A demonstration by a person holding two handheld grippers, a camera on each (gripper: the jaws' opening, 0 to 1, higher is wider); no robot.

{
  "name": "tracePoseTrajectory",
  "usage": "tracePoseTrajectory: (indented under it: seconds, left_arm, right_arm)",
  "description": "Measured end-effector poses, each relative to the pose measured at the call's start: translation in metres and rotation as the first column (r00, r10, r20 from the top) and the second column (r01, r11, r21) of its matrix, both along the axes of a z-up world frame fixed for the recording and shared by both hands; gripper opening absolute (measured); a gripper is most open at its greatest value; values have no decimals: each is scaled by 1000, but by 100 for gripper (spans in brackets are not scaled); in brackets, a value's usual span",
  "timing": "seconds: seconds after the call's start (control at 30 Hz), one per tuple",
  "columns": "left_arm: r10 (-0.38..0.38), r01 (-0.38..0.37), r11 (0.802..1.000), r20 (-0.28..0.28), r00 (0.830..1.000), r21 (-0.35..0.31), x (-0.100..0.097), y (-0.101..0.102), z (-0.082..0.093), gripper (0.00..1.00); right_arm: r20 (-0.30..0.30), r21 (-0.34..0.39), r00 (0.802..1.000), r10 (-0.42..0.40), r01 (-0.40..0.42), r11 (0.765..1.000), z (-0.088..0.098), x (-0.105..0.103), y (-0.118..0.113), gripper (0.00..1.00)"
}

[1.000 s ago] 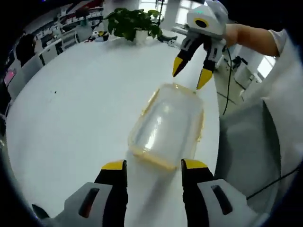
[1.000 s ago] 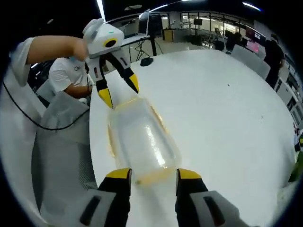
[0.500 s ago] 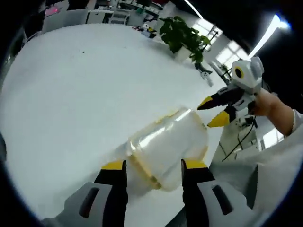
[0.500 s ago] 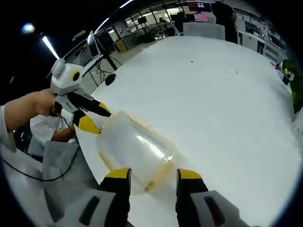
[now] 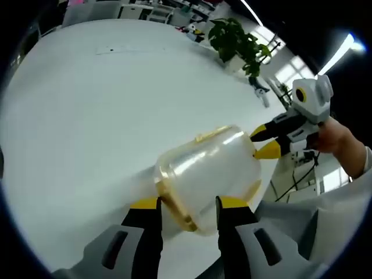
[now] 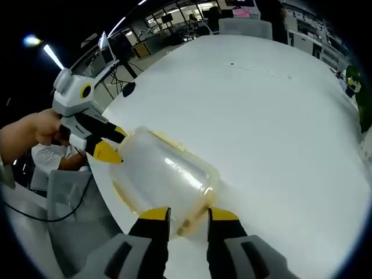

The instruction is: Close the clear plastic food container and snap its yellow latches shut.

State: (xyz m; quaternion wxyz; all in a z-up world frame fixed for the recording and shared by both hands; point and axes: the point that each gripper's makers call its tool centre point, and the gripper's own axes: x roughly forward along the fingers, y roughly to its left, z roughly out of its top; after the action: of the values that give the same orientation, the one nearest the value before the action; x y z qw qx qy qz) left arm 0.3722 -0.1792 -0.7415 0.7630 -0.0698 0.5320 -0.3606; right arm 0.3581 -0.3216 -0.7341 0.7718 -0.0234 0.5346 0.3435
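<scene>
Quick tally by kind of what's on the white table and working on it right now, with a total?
Clear plastic containers with yellow latches: 1
Grippers at the container's ends: 2, left gripper, right gripper
Potted plants at the far table edge: 1
Total: 4

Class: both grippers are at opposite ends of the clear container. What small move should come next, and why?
Probably squeeze the left gripper to press the yellow latch between its fingers home. The container is tipped on the white table, and the right gripper is steadying its far end.
</scene>
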Motion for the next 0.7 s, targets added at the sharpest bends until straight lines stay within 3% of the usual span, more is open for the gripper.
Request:
tracePoseTrajectory:
  seconds: [0.1,0.17,0.3,0.47,0.5,0.57,0.7]
  left_arm:
    - [47,-48,999,-32,998,-13,3,1,-1,32]
    - [14,-14,1000,-10,1000,2,1,0,0,32]
    - [26,-26,1000,-10,1000,-1,0,-1,0,31]
    - [55,-56,998,-22,998,-14,1,-3,0,28]
    - [77,-77,997,-21,997,7,2,0,0,29]
    - [54,-54,998,-23,998,-19,2,-6,1,29]
    - [56,-57,998,-27,998,-20,3,-5,-3,30]
  right_arm:
    - [-1,-6,1000,0,0,1000,-1,0,1,22]
    - [3,-19,1000,15,-15,1000,0,-1,2,22]
    - [8,-49,1000,30,-30,998,0,-2,4,20]
    - [5,-34,1000,18,-18,999,-2,-3,4,19]
    - [34,-43,998,60,-58,997,-2,2,5,19]
    - [0,-37,999,38,-38,999,-2,1,3,19]
    - [10,-49,999,54,-53,997,-2,0,2,19]
